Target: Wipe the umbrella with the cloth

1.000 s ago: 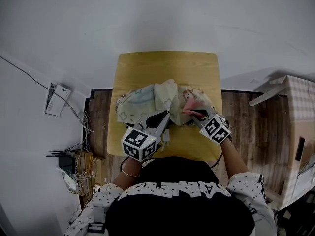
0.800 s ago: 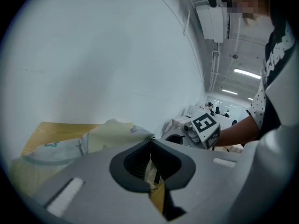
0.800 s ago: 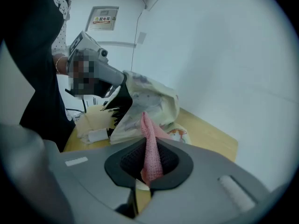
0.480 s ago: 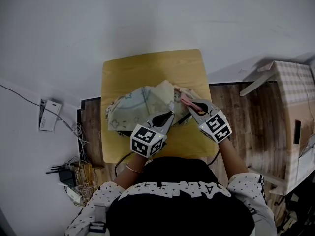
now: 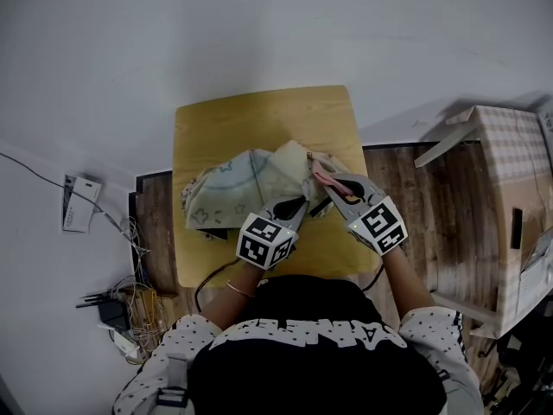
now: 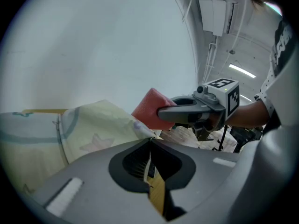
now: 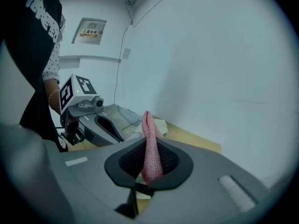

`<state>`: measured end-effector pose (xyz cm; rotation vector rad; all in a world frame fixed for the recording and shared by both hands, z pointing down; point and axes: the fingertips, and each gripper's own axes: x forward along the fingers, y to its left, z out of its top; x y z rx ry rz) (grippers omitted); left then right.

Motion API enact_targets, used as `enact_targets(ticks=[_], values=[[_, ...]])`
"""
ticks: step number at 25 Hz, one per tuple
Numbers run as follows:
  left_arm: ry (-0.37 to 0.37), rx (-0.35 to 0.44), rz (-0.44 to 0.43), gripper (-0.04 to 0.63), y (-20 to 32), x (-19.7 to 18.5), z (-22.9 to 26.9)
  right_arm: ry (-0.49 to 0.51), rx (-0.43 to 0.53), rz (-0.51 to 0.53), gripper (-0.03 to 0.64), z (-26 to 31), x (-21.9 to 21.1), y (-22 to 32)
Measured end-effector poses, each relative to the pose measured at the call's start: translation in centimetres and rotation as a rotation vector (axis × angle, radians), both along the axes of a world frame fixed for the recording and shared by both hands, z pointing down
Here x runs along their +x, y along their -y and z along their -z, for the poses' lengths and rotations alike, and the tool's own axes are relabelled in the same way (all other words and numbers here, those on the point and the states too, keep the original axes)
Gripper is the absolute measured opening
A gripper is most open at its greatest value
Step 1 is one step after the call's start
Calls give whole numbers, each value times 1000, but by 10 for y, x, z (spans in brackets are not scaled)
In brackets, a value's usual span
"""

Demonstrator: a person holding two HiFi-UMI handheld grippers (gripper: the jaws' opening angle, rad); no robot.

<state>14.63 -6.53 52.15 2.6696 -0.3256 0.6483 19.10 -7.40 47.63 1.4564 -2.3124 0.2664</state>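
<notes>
The left gripper [image 6: 150, 143] has its jaws pressed together, and a thin edge of the pale umbrella [image 5: 232, 182] fabric is pinched at their tips. In its own view the cream canopy, with a faint star print and a blue-green band, spreads from the jaw tips toward the left of the frame.

The right gripper [image 7: 149, 148] is clamped on the pink cloth [image 7: 148, 127]. The cloth stands up between its jaws as a narrow fold and sticks out past the tips.

In the head view both grippers sit at the lower edge of the umbrella, left gripper at centre and right gripper just right of it, their tips close together and angled toward the upper left. The cloth lies at the umbrella's right edge, touching or just over the fabric; which one I cannot tell.

The umbrella lies crumpled across the middle of the wooden table [image 5: 259, 115], mostly left of and above the grippers. Bare tabletop shows beyond it toward the top of the frame.
</notes>
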Motion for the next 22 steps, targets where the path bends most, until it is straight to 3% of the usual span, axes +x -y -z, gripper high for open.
enact_targets(ticks=[4,11,16,22], values=[[-33,16,-10,21,0,-3,7,1,18,8,35,7,-5,2],[-58,43,-26,127,-6,-13,18,7,52,23,34,19,-11,10],[-25,126,-41,133,-5,-30,29,6,77,23,34,28,-16,20],[-75,129,29,133,2,-55,48,24,150,-36,34,52,-9,36]])
